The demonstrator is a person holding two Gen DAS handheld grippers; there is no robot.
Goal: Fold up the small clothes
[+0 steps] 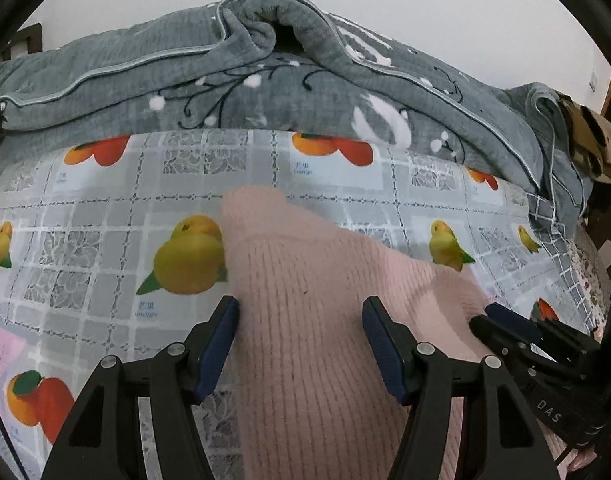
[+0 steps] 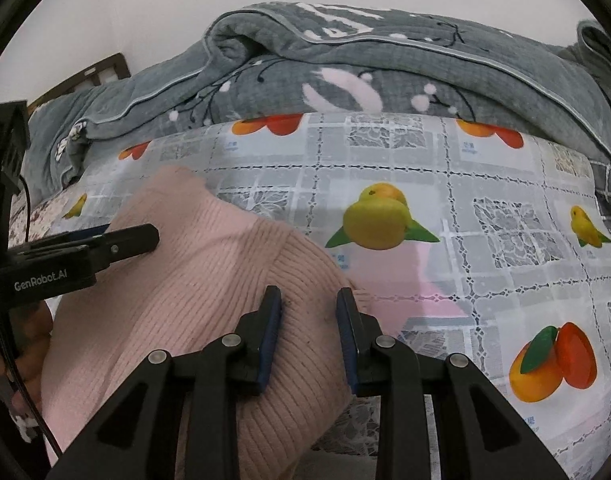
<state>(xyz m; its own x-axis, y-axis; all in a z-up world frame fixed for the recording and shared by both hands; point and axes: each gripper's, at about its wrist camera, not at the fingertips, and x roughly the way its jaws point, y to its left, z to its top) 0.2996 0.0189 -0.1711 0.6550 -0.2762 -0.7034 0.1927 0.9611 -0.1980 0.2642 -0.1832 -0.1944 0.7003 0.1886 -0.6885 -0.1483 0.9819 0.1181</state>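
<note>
A pink ribbed knit garment (image 1: 305, 280) lies on a fruit-print cloth (image 1: 105, 208). My left gripper (image 1: 301, 312) is open, its fingers spread just above the garment's middle. The right gripper's fingertips (image 1: 505, 320) show at the garment's right edge in the left wrist view. In the right wrist view the same garment (image 2: 209, 272) lies to the left. My right gripper (image 2: 309, 300) is partly open, its fingers straddling the garment's ribbed right edge without pinching it. The left gripper (image 2: 117, 240) shows side-on over the garment's far left part.
A rumpled grey quilt (image 1: 265, 80) with white and black flower print lies along the far edge of the cloth (image 2: 465, 184). A dark wooden bed frame (image 2: 101, 68) shows at far left. A white wall is behind.
</note>
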